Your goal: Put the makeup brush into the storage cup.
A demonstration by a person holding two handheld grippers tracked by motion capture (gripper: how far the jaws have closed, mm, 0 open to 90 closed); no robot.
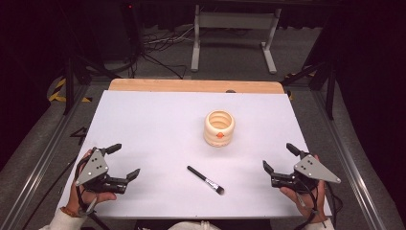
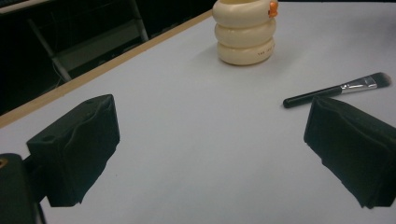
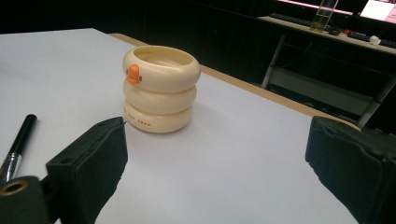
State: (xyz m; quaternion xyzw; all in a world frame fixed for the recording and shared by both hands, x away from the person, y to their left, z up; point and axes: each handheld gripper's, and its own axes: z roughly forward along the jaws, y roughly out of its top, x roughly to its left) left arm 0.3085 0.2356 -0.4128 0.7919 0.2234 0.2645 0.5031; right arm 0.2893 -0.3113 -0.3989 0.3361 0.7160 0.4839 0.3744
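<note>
Brush [image 1: 206,180] lies mid-table between 2 grippers [image 1: 125,162] [image 1: 278,157], jaws released, near edge.

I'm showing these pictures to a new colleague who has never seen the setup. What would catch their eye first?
Probably the cream ringed holder with its orange knob, standing upright right of the middle of the white table. Next, the black makeup brush lying flat in front of it, apart from it. The left gripper and right gripper flank the near edge, jaws open, holding nothing.
</note>
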